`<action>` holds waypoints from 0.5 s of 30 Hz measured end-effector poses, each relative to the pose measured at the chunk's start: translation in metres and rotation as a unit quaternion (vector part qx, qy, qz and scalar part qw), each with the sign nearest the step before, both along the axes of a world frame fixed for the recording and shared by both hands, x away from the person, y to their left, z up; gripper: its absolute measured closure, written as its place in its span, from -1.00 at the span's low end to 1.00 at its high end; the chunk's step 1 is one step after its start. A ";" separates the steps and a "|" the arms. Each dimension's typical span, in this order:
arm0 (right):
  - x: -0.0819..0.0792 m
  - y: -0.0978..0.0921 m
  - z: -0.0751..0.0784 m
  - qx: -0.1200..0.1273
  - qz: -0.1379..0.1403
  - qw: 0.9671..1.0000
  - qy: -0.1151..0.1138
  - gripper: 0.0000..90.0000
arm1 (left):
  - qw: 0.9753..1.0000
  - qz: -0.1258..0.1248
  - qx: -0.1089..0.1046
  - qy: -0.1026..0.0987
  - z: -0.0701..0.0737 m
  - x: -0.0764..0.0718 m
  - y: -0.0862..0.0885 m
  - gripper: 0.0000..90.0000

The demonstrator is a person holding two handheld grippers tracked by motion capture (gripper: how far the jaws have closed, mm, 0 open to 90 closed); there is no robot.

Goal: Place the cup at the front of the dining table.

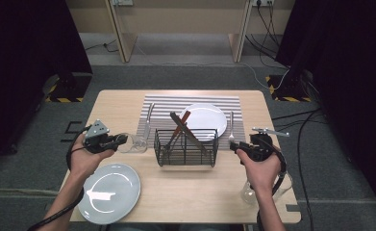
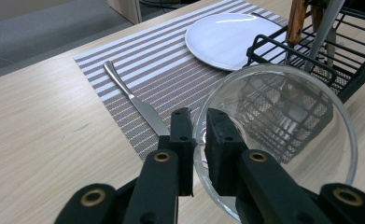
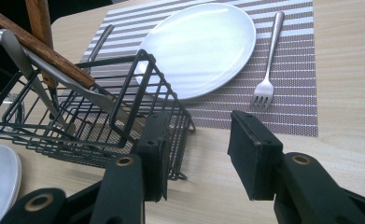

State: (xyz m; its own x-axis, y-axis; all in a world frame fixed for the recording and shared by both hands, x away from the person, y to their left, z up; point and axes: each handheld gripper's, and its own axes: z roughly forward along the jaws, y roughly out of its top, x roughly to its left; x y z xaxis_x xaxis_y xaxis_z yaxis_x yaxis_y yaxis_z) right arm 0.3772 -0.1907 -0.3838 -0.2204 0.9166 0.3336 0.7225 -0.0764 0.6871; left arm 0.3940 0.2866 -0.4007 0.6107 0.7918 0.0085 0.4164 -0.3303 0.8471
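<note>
My left gripper (image 2: 199,135) is shut on the rim of a clear drinking glass (image 2: 283,140), one jaw inside the rim and one outside. In the high view that glass (image 1: 132,143) lies by the left gripper (image 1: 119,140), left of the black wire basket (image 1: 186,147). My right gripper (image 3: 196,140) is open with nothing between its jaws, near the basket's (image 3: 91,126) right end. In the high view the right gripper (image 1: 234,145) sits just below the fork (image 1: 231,127). The fork (image 3: 267,70) lies on the striped placemat (image 3: 292,93) beside a white plate (image 3: 203,46).
The basket holds wooden-handled utensils (image 1: 181,122). A knife (image 1: 148,120) lies on the placemat's left side (image 2: 138,98). A second white plate (image 1: 109,192) sits at the table's front left. A clear glass (image 1: 249,192) stands at the front right under the person's forearm.
</note>
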 end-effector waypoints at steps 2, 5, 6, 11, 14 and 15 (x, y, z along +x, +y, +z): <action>0.000 0.000 0.000 0.000 0.000 1.000 0.000 0.30 | 1.000 -0.001 -0.001 -0.001 0.000 0.001 0.000 0.80; 0.000 0.000 0.000 0.000 0.000 1.000 0.001 0.30 | 1.000 -0.002 -0.001 -0.002 -0.001 0.002 -0.001 0.80; 0.000 0.000 -0.001 0.000 0.001 1.000 0.001 0.30 | 1.000 -0.002 -0.002 0.000 -0.001 0.003 -0.001 0.80; 0.000 0.001 -0.001 0.000 0.001 1.000 0.001 0.29 | 1.000 0.001 -0.002 -0.001 -0.001 0.004 -0.002 0.80; 0.000 0.001 -0.001 0.001 0.000 1.000 0.002 0.30 | 1.000 0.002 -0.001 -0.002 -0.001 0.006 -0.002 0.80; 0.000 0.001 -0.001 0.001 0.000 1.000 0.002 0.29 | 1.000 0.002 -0.001 -0.002 -0.001 0.006 -0.002 0.80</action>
